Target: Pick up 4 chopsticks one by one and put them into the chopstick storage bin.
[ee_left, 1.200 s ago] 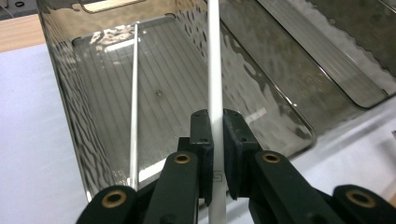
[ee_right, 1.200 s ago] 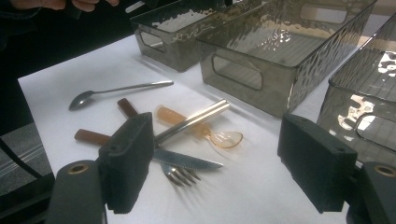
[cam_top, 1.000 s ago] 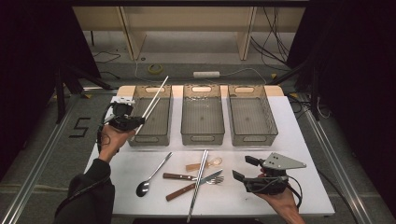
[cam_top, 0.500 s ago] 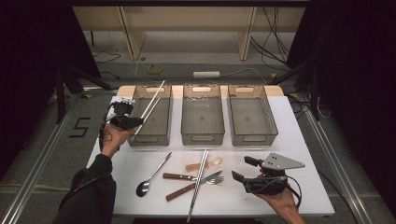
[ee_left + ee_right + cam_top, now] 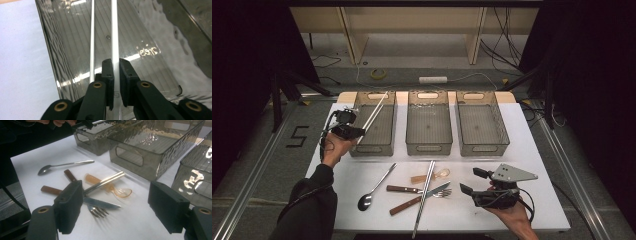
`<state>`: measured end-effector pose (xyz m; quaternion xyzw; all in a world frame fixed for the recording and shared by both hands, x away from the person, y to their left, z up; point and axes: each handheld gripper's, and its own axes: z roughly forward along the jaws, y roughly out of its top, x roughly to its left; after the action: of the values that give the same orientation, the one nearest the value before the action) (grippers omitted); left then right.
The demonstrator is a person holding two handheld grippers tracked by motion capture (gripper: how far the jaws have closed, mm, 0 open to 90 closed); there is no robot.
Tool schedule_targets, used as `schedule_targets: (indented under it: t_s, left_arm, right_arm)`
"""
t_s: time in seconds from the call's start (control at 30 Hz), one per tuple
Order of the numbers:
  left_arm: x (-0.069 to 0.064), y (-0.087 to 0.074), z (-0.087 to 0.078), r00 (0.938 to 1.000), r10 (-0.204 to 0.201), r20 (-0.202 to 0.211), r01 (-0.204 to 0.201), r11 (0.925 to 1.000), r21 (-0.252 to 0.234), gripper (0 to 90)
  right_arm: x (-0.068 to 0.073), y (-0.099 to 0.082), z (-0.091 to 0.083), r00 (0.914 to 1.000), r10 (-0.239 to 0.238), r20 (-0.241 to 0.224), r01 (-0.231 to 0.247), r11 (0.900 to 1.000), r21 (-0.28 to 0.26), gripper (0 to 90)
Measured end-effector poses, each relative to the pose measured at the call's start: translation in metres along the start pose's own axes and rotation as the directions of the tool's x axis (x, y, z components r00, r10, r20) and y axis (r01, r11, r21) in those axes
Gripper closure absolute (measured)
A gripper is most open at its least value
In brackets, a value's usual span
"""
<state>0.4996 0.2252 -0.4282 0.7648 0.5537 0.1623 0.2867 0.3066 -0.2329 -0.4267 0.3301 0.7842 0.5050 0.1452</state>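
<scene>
A white table (image 5: 532,150) carries three grey see-through bins (image 5: 428,127) in a row at its far side. Nearer lie a metal spoon (image 5: 374,187), a knife (image 5: 417,190) and a fork (image 5: 419,199) with wooden handles, a clear amber spoon (image 5: 432,176) and steel chopsticks (image 5: 424,197) across them.

White table (image 5: 532,125) centred under bright light, dark surround both sides. Grey floor (image 5: 422,75) beyond, loose cables, white power strip (image 5: 433,79), yellow tape roll (image 5: 378,74). Light wooden furniture legs (image 5: 475,37) behind. Black "5" (image 5: 297,136) marked on floor, left.
</scene>
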Motion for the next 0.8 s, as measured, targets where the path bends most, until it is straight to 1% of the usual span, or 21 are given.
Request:
schedule_targets:
  t_s: [0.07, 0.27, 0.37, 0.4, 0.43, 0.47, 0.5, 0.53, 0.6, 0.63, 0.67, 0.7, 0.73, 0.77, 0.8]
  left_arm:
    - [0.000, 0.000, 0.001, 1.0000, -0.006, -0.004, 0.006, 1.0000, 0.003, 82.3]
    - [-0.002, 0.003, 0.004, 1.0000, -0.006, 0.001, 0.006, 0.9996, 0.027, 81.6]
    - [-0.003, 0.003, 0.006, 0.9999, 0.007, -0.007, -0.007, 0.9990, 0.045, 80.6]
    - [-0.004, 0.004, 0.005, 0.9999, 0.005, -0.017, -0.004, 0.9993, 0.037, 78.4]
    - [-0.003, 0.004, 0.004, 0.9999, 0.004, -0.015, -0.004, 0.9995, 0.031, 74.5]
    - [-0.003, 0.004, 0.003, 0.9999, 0.000, -0.013, 0.001, 0.9997, 0.025, 74.5]
    - [-0.004, 0.004, 0.002, 0.9999, 0.000, -0.014, 0.001, 0.9997, 0.024, 71.5]
    - [-0.005, 0.005, 0.001, 0.9999, -0.001, -0.012, 0.001, 0.9998, 0.021, 71.5]
    - [-0.005, 0.005, -0.002, 0.9999, 0.000, -0.013, 0.000, 0.9999, 0.015, 67.3]
    - [-0.006, 0.005, -0.003, 1.0000, -0.006, -0.008, 0.006, 0.9999, 0.010, 64.4]
    - [-0.007, 0.004, -0.005, 0.9999, -0.012, 0.000, 0.012, 0.9999, 0.003, 59.1]
    - [-0.008, 0.004, -0.007, 0.9999, -0.015, 0.007, 0.015, 0.9999, -0.001, 59.1]
    - [-0.010, 0.003, -0.009, 0.9997, -0.020, 0.013, 0.020, 0.9998, -0.005, 52.5]
    - [-0.012, 0.001, -0.011, 0.9995, -0.023, 0.020, 0.023, 0.9997, -0.011, 48.9]
    - [-0.014, 0.000, -0.013, 0.9992, -0.033, 0.025, 0.033, 0.9992, -0.022, 48.9]
  right_arm:
    - [0.000, 0.000, 0.000, 1.0000, 0.000, -0.002, 0.000, 1.0000, 0.000, 29.2]
    - [0.000, 0.000, 0.000, 1.0000, -0.001, -0.007, 0.001, 1.0000, 0.001, 29.4]
    - [0.000, 0.000, 0.000, 1.0000, 0.000, -0.008, 0.000, 1.0000, 0.004, 29.4]
    - [0.000, 0.000, 0.000, 1.0000, -0.002, -0.009, 0.002, 1.0000, 0.005, 29.4]
    - [0.001, 0.000, 0.000, 0.9999, -0.004, -0.010, 0.004, 1.0000, 0.003, 29.4]
    - [0.001, 0.000, 0.000, 0.9999, -0.004, -0.010, 0.004, 1.0000, 0.003, 29.4]
    - [0.001, 0.000, 0.000, 0.9999, -0.004, -0.010, 0.004, 1.0000, 0.004, 29.4]
    - [0.001, 0.000, 0.000, 0.9999, -0.004, -0.010, 0.004, 1.0000, 0.004, 29.4]
    - [0.001, 0.000, 0.000, 0.9999, -0.003, -0.012, 0.003, 1.0000, 0.006, 29.4]
    - [0.001, 0.000, 0.000, 0.9999, -0.002, -0.011, 0.002, 1.0000, 0.006, 29.4]
    - [0.001, 0.000, 0.000, 0.9999, -0.003, -0.011, 0.003, 1.0000, 0.005, 29.4]
    - [0.001, 0.000, 0.000, 0.9999, -0.003, -0.011, 0.003, 1.0000, 0.005, 29.4]
    - [0.001, 0.000, 0.000, 0.9999, -0.003, -0.010, 0.003, 1.0000, 0.005, 29.4]
    - [0.001, 0.000, 0.000, 1.0000, -0.002, -0.010, 0.002, 1.0000, 0.004, 29.4]
    - [0.001, 0.000, 0.000, 1.0000, -0.002, -0.010, 0.002, 1.0000, 0.004, 29.4]
